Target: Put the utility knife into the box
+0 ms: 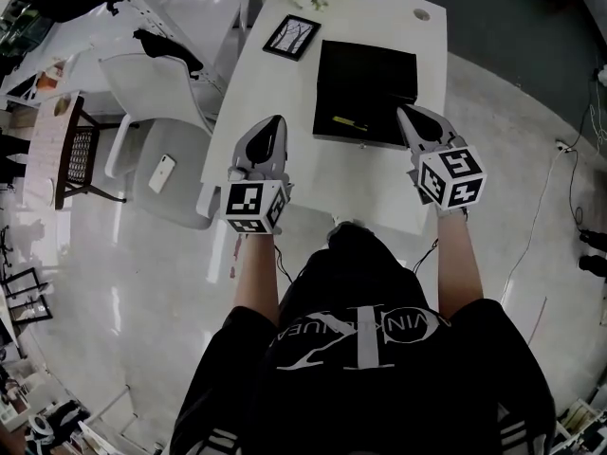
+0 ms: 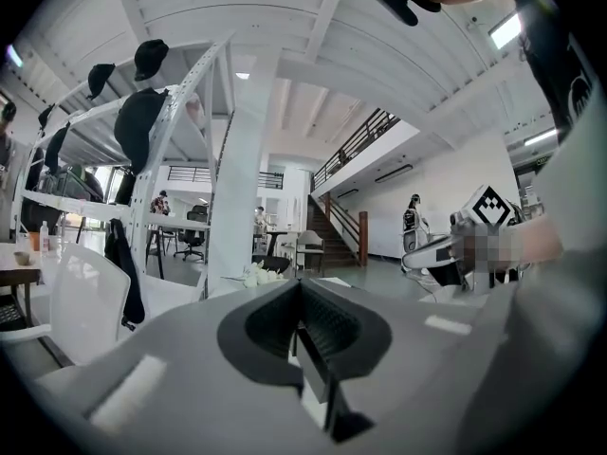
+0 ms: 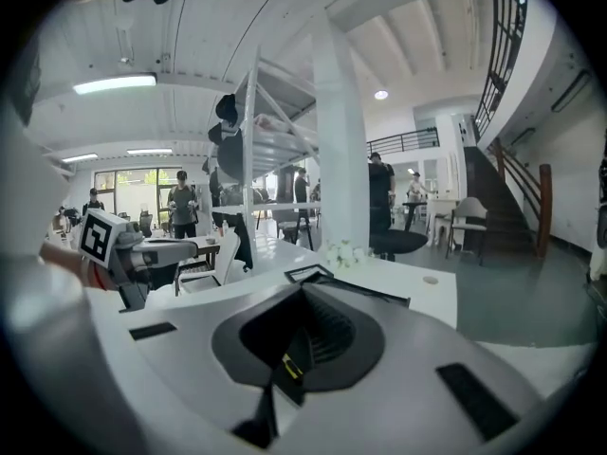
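Yellow utility knife [image 1: 349,121] inside flat black box [image 1: 370,69], plain only in head view, left gripper [image 1: 274,123] at box's 8 o'clock, right gripper [image 1: 405,112] at 4 o'clock, both fingers together, empty.

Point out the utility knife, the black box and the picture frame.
utility knife [image 1: 349,122], head view, middle of its yellow body.
black box [image 1: 368,72], head view, bare dark surface.
picture frame [image 1: 291,37], head view, centre of its glass.

The black shirt [image 1: 360,339] bears white lettering round a logo, seen upside down; only "VIN" and "UEN" read clearly. The cubes on the left gripper [image 1: 274,121] and right gripper [image 1: 405,112] show square black-and-white markers.
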The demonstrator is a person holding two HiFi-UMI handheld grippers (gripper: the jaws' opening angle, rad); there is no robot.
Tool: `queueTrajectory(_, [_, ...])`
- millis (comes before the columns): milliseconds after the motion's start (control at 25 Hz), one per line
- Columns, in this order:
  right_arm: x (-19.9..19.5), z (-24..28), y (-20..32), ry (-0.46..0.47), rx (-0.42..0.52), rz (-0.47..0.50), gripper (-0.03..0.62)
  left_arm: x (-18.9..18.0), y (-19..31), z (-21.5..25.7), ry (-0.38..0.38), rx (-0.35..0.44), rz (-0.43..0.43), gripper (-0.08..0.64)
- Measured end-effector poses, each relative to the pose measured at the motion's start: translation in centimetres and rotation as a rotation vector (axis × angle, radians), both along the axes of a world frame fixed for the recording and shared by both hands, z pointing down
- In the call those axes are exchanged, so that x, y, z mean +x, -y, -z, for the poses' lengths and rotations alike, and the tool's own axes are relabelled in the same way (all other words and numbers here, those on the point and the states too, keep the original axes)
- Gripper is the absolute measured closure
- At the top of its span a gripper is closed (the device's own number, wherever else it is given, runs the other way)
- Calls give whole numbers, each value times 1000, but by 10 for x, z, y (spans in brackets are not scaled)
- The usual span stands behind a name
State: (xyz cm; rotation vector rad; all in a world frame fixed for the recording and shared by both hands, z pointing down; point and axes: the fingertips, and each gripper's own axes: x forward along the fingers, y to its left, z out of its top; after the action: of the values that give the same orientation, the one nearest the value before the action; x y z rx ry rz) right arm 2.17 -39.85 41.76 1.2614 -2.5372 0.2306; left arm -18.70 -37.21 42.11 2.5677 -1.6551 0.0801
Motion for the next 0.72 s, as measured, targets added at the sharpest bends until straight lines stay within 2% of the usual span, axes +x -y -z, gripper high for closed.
queueTrajectory(720, [8, 57, -10, 85, 161, -26, 578, -11, -5, 48, -17, 87, 19, 551])
